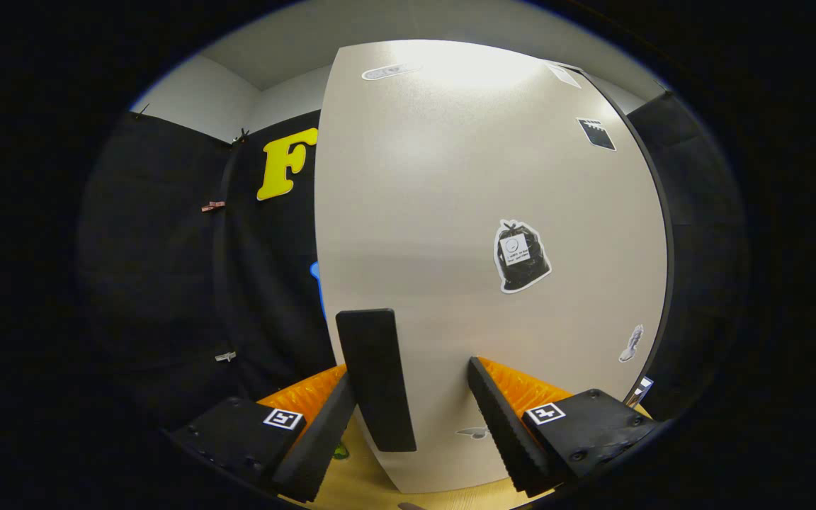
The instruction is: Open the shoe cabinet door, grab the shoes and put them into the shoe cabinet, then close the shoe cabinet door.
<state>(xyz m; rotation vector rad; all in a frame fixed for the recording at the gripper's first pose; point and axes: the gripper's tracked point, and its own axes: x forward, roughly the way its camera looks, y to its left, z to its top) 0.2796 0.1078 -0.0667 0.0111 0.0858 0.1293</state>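
Standing close ahead of the gripper [415, 407], the pale shoe cabinet door [479, 212] takes up most of the forward space, several stickers [521, 256] on its face. Its dark upright handle [376, 379] lies between the spread fingers, close to the left finger [316, 446], with a clear gap to the right finger; whether either touches is unclear. Beyond the door's left edge hangs black cloth. A wood-toned surface [358, 485] shows beneath.

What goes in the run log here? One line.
phase: at cabinet door | gripper: open, handle between fingers | shoes: unseen
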